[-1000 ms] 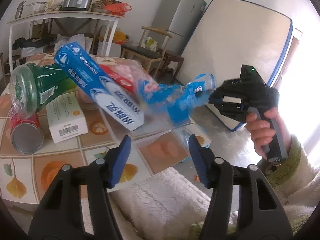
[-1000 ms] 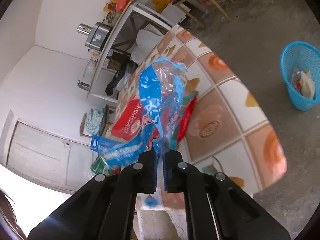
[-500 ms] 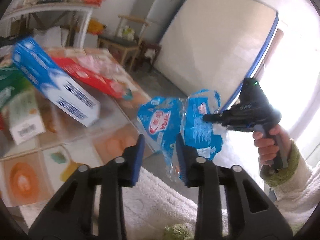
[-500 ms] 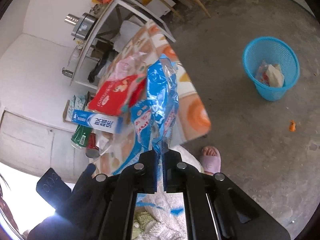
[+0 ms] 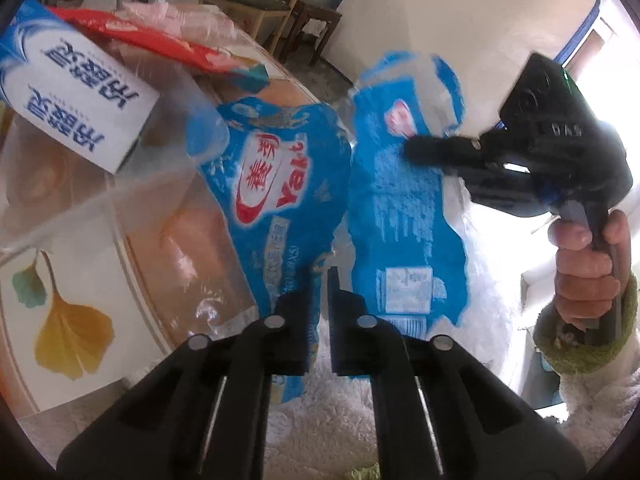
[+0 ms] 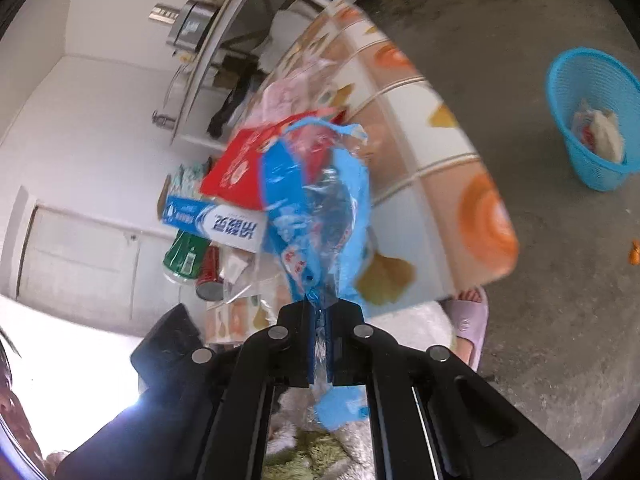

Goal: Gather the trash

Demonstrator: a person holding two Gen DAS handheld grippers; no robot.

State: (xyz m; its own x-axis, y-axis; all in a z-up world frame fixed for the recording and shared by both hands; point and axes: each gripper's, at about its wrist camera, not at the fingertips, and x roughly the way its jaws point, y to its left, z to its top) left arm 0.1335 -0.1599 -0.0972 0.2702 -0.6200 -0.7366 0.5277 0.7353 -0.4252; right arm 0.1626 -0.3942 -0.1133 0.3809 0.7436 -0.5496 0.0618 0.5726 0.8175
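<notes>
Now both the left gripper (image 5: 320,280) and right gripper (image 6: 320,312) pinch the crinkled blue plastic wrapper (image 5: 372,200); pulled apart, it may tear before the blue mesh basket (image 6: 592,120) at right.

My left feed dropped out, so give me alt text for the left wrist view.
Both grippers pinch one crumpled blue wrapper: the left gripper at its lower edge, the right gripper from the right side. Behind it, a leaf-patterned table with a blue-and-white box.

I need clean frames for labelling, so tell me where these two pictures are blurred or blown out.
Left wrist view: window glare whitens the right edge; the table is smeared, the blue bag fairly sharp. Right wrist view: table edge and bag are motion-blurred, lower-left corner blown out, the basket clear.
</notes>
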